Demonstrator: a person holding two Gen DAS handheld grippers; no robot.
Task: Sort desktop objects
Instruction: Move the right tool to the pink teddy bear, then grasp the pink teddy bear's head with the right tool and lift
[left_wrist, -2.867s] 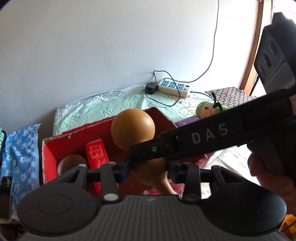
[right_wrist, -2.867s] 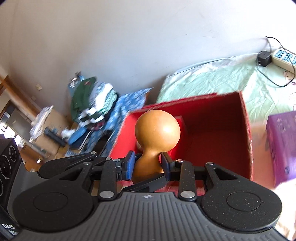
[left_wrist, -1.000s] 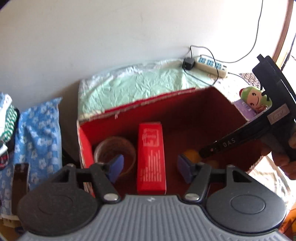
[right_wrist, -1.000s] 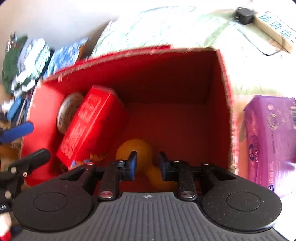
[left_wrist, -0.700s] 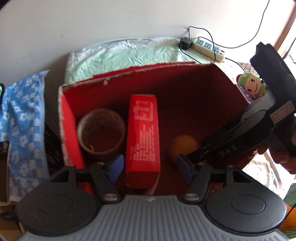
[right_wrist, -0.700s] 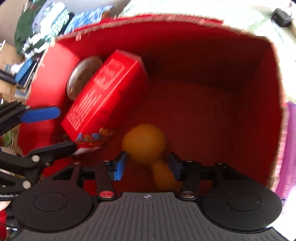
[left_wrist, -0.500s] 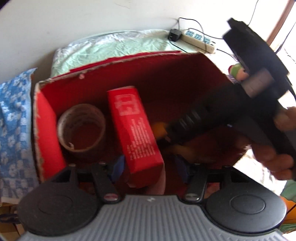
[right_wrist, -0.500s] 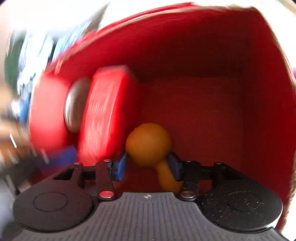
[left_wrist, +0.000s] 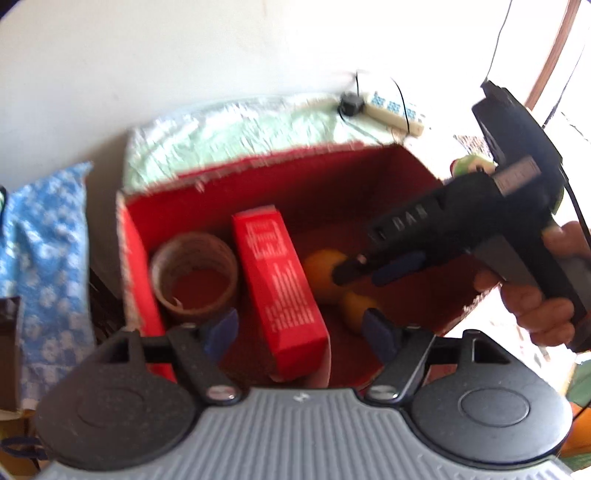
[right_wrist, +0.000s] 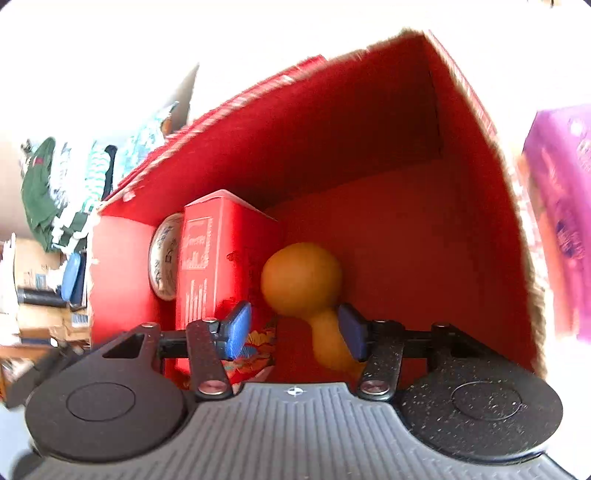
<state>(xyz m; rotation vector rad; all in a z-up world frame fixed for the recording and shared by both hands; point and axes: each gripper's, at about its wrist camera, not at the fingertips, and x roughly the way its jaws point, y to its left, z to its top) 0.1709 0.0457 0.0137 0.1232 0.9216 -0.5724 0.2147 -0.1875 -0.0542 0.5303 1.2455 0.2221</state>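
An orange gourd (right_wrist: 301, 277) lies on the floor of the red box (right_wrist: 369, 129), beside a red carton (right_wrist: 210, 258) and a roll of tape (right_wrist: 164, 254). My right gripper (right_wrist: 294, 330) reaches into the box. Its jaws are opening, and the gourd's neck lies loose between them, with the left pad well clear of it. In the left wrist view, my left gripper (left_wrist: 299, 328) hovers over the near edge of the red box (left_wrist: 258, 162), jaws opening and gripping nothing. Below it are the red carton (left_wrist: 277, 280), the tape roll (left_wrist: 194, 275) and the gourd (left_wrist: 325, 269). The right gripper (left_wrist: 369, 271) comes in from the right.
A purple pack (right_wrist: 561, 206) lies right of the box. Behind it are a pale green cloth (left_wrist: 236, 125) and a power strip (left_wrist: 391, 109) by the wall. A blue patterned cloth (left_wrist: 40, 236) and piled clothes (right_wrist: 48, 192) are on the left. A person's hand (left_wrist: 543, 295) holds the right gripper.
The gourd, held above the box at first, now lies on the box floor. The right jaws have spread away from it. The left gripper has shifted sideways over the box.
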